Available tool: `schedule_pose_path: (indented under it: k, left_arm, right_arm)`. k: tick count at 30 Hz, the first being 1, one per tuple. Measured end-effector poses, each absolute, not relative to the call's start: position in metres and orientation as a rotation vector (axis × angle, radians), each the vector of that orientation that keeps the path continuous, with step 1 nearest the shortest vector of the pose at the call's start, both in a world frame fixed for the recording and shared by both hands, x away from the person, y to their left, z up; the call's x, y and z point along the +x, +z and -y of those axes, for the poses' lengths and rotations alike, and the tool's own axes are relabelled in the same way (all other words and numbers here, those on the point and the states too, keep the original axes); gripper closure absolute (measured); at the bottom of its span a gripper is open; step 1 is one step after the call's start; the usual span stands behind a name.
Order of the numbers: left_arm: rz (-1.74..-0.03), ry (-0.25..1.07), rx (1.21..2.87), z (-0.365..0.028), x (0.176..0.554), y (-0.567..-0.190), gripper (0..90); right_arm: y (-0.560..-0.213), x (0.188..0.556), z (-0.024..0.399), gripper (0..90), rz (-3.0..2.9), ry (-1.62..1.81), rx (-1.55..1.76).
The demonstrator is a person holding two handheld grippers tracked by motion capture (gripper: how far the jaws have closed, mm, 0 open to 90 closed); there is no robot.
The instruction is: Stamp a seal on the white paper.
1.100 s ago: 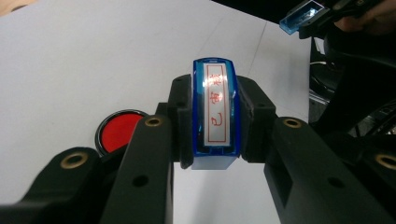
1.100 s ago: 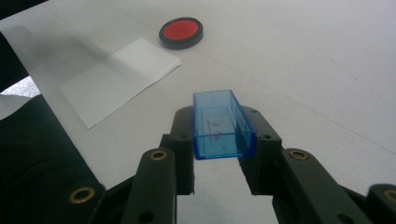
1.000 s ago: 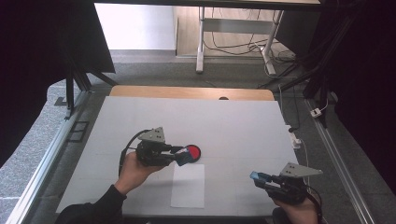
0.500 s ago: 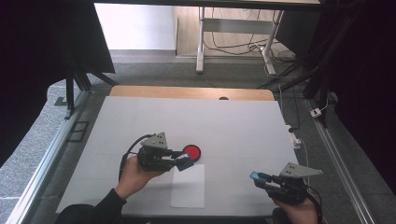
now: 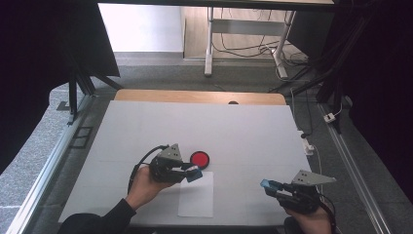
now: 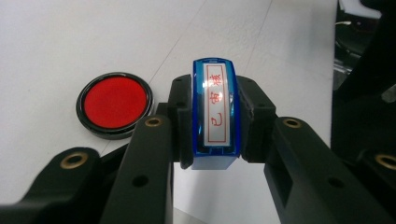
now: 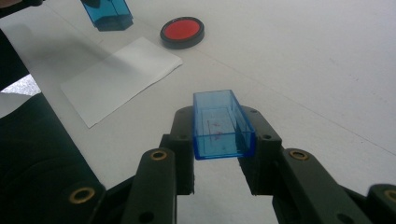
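Note:
My left gripper (image 5: 192,174) (image 6: 215,116) is shut on a blue stamp (image 6: 215,112) (image 5: 194,174) (image 7: 108,14) with red characters on its white label. It hovers over the top left corner of a white paper sheet (image 5: 196,195) (image 7: 119,77). Just beyond it lies a round red ink pad (image 5: 199,159) (image 6: 114,103) (image 7: 182,31) in a black case. My right gripper (image 5: 269,185) (image 7: 223,128) is shut on the stamp's clear blue cap (image 7: 223,125) (image 5: 268,185), held near the table's front right edge.
A white mat (image 5: 234,131) covers the table, with a wooden strip (image 5: 195,96) along its far edge. Metal rails run along both sides. A power strip (image 5: 307,144) and cables lie at the right edge. Desk legs stand on the floor beyond.
My left gripper has moved down and toward the front with the stamp, off the ink pad and over the paper's corner. The right gripper stayed in place.

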State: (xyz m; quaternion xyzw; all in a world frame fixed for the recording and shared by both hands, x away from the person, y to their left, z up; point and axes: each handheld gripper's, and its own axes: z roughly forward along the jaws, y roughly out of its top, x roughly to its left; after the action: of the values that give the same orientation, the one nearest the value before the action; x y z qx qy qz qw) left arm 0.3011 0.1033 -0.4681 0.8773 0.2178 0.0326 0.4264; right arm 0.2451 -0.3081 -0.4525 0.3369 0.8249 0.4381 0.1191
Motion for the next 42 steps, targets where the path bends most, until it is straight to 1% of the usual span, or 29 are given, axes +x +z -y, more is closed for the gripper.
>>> schedule_pose_path:
  k: [9, 22, 34, 42]
  left_arm:
    - [-0.563, 0.067, 2.226, -0.097, 0.306, -0.48, 70.1]
    - [-0.536, 0.075, 2.297, -0.08, 0.307, -0.492, 70.1]
    - [-0.553, 0.075, 2.339, -0.077, 0.309, -0.504, 70.1]
    - [-0.565, 0.081, 2.331, -0.077, 0.307, -0.506, 70.4]
  right_arm:
    - [-0.453, 0.245, 0.308, 68.6, -2.413, 1.281, 0.984]
    - [-0.452, 0.245, 0.308, 68.6, -2.417, 1.277, 0.984]
    - [-0.452, 0.245, 0.308, 68.6, -2.417, 1.278, 0.982]
    - [-0.453, 0.245, 0.308, 68.6, -2.416, 1.282, 0.984]
